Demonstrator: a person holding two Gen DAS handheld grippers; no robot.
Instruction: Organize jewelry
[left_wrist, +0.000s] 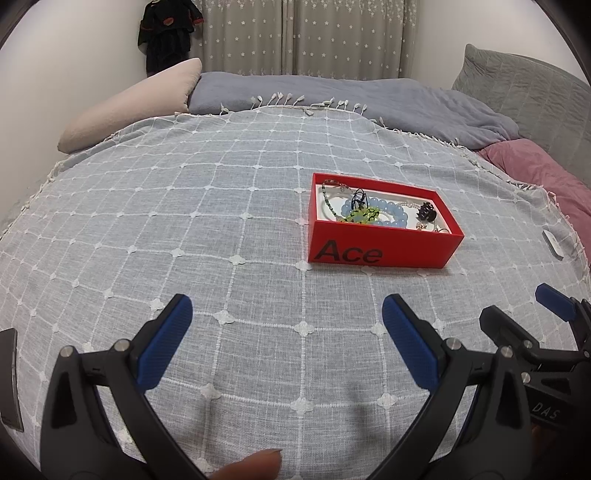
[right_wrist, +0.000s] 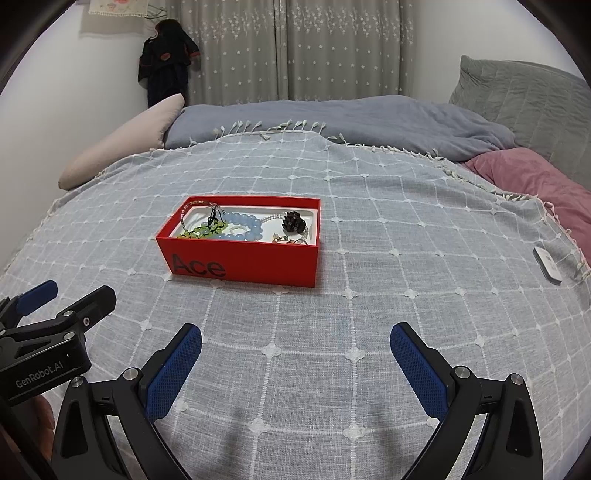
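A red box marked "Ace" (left_wrist: 384, 251) (right_wrist: 240, 262) sits on the grey checked bedspread. Inside lie a light blue bead bracelet (left_wrist: 388, 212) (right_wrist: 245, 227), a green bead string (left_wrist: 364, 215) (right_wrist: 201, 230), a black hair claw (left_wrist: 426, 212) (right_wrist: 293, 221) and thin chains. My left gripper (left_wrist: 288, 317) is open and empty, near the bed's front, left of and nearer than the box. My right gripper (right_wrist: 295, 343) is open and empty, in front of the box and to its right. Each gripper shows at the edge of the other's view.
A small white device (right_wrist: 548, 269) (left_wrist: 553, 244) lies at the bedspread's right edge. A dark flat object (left_wrist: 9, 376) lies at the far left. A blue-grey duvet (right_wrist: 351, 118), beige pillow (right_wrist: 122, 144), grey pillow (right_wrist: 524, 96) and pink cover (right_wrist: 535, 177) lie beyond.
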